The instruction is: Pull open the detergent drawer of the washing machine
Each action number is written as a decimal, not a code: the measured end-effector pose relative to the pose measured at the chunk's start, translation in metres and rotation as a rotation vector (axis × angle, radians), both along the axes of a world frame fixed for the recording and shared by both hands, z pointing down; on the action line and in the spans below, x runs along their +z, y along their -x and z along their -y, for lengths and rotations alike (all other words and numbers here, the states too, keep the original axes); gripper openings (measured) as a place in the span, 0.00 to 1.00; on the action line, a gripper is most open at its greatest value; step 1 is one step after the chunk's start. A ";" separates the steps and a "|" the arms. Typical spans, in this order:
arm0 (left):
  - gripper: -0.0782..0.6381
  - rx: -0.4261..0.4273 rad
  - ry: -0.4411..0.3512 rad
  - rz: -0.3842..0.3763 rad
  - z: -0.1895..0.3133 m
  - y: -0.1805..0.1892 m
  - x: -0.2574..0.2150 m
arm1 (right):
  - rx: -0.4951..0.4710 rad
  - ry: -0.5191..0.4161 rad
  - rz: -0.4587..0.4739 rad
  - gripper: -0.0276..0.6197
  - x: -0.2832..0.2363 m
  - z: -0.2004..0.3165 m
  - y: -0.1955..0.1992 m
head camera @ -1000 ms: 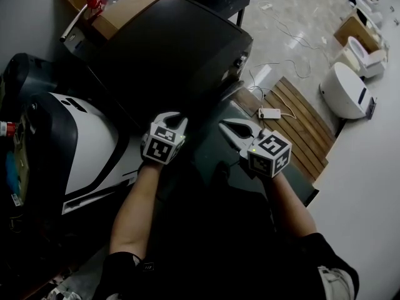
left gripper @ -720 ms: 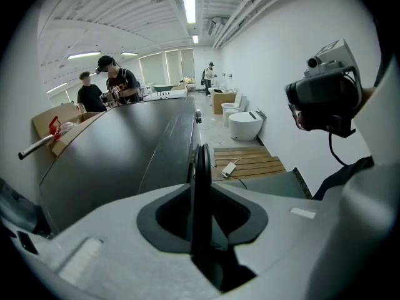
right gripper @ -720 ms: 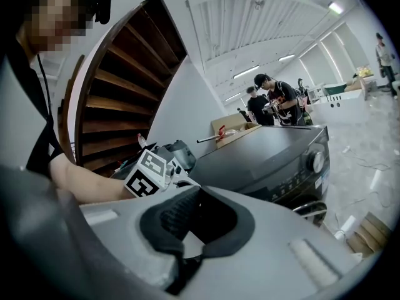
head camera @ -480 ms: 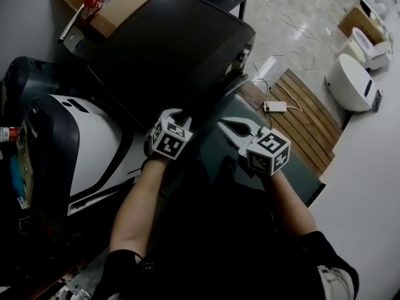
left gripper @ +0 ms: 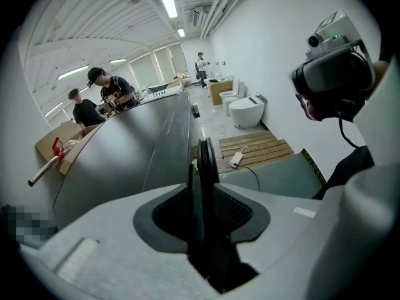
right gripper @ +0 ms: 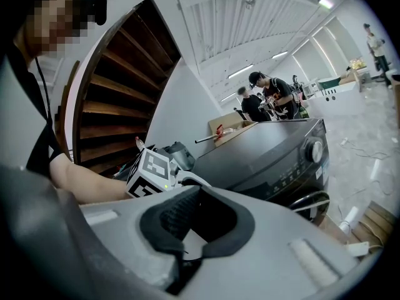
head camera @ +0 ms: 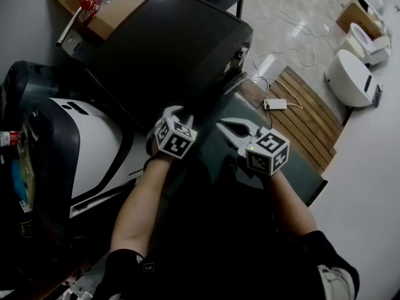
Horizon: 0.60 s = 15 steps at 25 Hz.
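The left gripper (head camera: 178, 116) has its jaws opening. A thin dark edge (left gripper: 203, 161) stands upright between them with a gap on each side, so nothing is pinched. I cannot tell whether that edge belongs to the drawer. The right gripper (head camera: 230, 129) sits just beside it, jaws spread and empty. I cannot pick out the drawer itself. It should lie in the front panel (right gripper: 284, 167) of the machine (head camera: 169, 49), away from the knob (right gripper: 312, 150), and no view shows it pulled out.

The main risk I see is a bite on the wrong edge: if the jaws close on a fixed lip, the pull would drag the machine or slip off. A shallow bite on so thin an edge could also slide free mid-pull. The two grippers are close enough to knock together.

The machine's top is dark and glossy. A white and black appliance (head camera: 75, 149) stands to its left and a box (head camera: 125, 5) behind it. To the right is a slatted pallet (head camera: 300, 114) with an adapter (head camera: 273, 104), and toilets (head camera: 350, 83) stand beyond. People (left gripper: 103, 95) work further back
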State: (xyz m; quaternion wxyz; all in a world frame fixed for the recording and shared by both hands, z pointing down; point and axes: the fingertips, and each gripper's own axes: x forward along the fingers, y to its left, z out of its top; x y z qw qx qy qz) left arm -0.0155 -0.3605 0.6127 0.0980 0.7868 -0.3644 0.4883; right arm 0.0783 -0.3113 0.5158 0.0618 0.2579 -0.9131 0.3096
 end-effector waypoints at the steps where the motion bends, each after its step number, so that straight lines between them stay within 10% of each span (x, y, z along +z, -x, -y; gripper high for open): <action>1: 0.30 -0.003 -0.001 -0.002 0.000 0.000 0.000 | -0.001 0.003 -0.001 0.05 0.001 -0.001 -0.001; 15: 0.31 -0.025 -0.004 -0.008 -0.007 -0.004 0.004 | -0.011 -0.008 0.010 0.05 -0.004 -0.001 -0.003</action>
